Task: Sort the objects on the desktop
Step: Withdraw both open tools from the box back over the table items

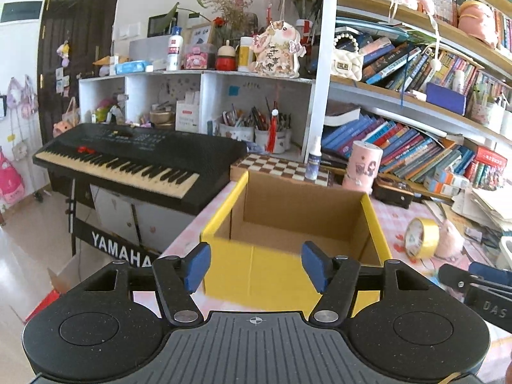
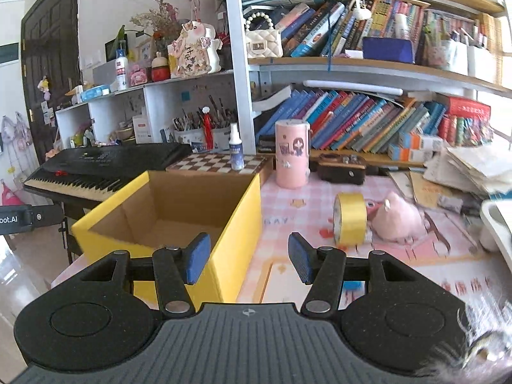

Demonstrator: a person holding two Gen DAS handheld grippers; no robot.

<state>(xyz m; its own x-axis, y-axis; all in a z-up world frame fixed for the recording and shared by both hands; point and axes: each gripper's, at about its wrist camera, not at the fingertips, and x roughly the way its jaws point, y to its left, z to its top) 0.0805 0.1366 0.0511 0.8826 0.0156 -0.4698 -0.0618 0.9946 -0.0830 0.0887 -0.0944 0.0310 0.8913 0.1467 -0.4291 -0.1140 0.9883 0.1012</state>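
An open yellow cardboard box (image 1: 224, 211) (image 2: 243, 217) stands at the left end of the pink checked desk; what I see of its inside is empty. My left gripper (image 1: 256, 265) hovers in front of the box's near wall, open, with nothing between its blue pads. My right gripper (image 2: 249, 259) is open too, over the box's near right corner, and holds nothing. A yellow tape roll (image 1: 420, 238) (image 2: 350, 219) stands on edge right of the box, touching a pink plush toy (image 1: 451, 236) (image 2: 396, 220).
Behind the box lie a chessboard (image 2: 211, 161) with a spray bottle (image 2: 236, 147) on it, a pink cylinder (image 2: 292, 153) and a small dark case (image 2: 342, 168). A black keyboard (image 1: 128, 156) stands left of the desk. Paper stacks (image 2: 473, 169) crowd the right; bookshelves fill the back.
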